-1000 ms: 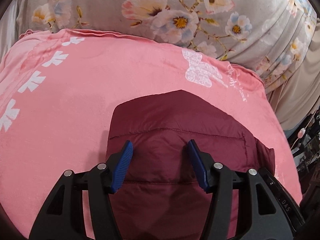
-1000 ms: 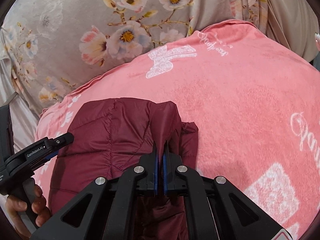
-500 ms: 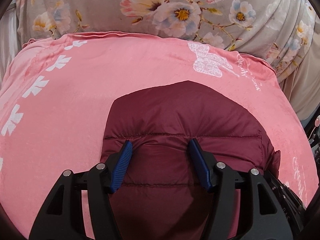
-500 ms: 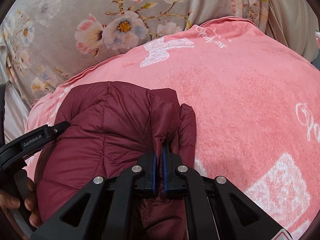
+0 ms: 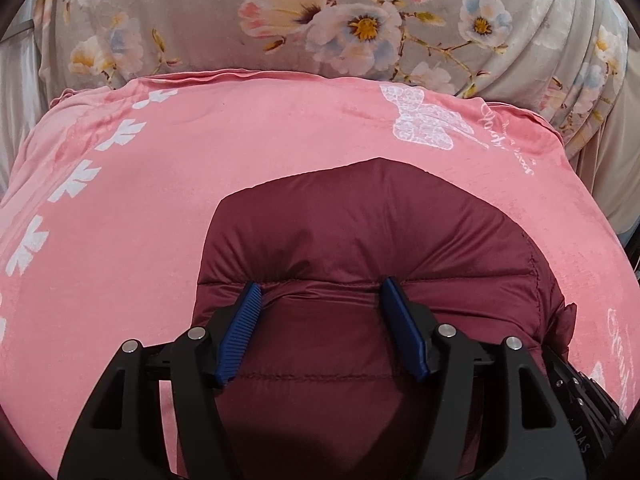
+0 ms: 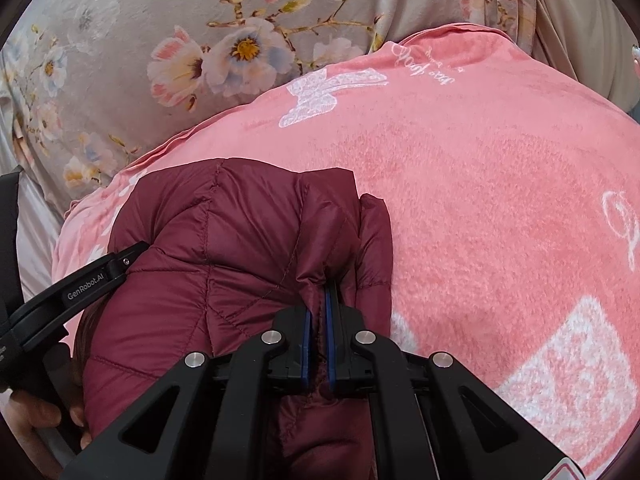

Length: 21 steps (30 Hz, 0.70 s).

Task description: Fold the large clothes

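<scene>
My left gripper [image 5: 320, 300]: jaws spread, pressing on maroon puffer jacket [image 5: 360, 240], nothing pinched | my right gripper [image 6: 319, 292]: clamped on a jacket fold, seen only in right view | jacket lies on pink blanket [image 5: 160, 200], toward its far edge by floral bedding [image 6: 160, 20] | right view alone shows my left hand [image 6: 36, 412].

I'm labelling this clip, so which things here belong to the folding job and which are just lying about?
In the job:
maroon puffer jacket
right gripper, shut on its fabric
left gripper, open over it

Just there:
pink blanket underneath
floral bedding behind
</scene>
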Motion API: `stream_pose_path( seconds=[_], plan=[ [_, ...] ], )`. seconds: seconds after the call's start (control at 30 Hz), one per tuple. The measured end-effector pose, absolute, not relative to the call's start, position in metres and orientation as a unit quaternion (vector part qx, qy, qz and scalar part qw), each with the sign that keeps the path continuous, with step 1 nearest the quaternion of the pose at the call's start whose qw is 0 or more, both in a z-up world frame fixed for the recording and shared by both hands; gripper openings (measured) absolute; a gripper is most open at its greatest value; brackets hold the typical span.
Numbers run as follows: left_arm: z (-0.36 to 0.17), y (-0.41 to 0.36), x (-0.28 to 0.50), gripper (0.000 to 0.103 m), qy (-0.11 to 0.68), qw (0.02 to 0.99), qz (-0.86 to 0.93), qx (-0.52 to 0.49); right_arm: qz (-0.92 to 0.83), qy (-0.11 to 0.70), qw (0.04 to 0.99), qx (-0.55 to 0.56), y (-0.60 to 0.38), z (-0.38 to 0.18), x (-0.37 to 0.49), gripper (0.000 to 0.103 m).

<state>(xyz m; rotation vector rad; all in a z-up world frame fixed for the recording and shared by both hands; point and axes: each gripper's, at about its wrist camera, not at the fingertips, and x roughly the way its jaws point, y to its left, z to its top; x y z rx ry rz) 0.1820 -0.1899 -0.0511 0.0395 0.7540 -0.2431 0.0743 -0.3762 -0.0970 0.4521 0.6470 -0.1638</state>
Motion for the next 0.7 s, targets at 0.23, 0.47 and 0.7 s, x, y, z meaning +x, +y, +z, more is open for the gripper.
stream_pose_path(
  seconds=[0.23, 0.47, 0.7],
  plan=[
    [-0.058, -0.195, 0.183, 0.063, 0.354, 0.928, -0.111, 0.026, -0.076, 0.316, 0.918, 0.230, -0.378, -0.098, 0.076, 0.003],
    [-0.062, -0.196, 0.185, 0.063, 0.351, 0.929, -0.111, 0.024, -0.071, 0.315, 0.915, 0.242, -0.383, -0.100, 0.078, 0.002],
    [-0.048, -0.186, 0.179, 0.068, 0.369, 0.919, -0.139, 0.019, -0.096, 0.303, 0.918, 0.240, -0.391, -0.072, 0.038, 0.035]
  ],
)
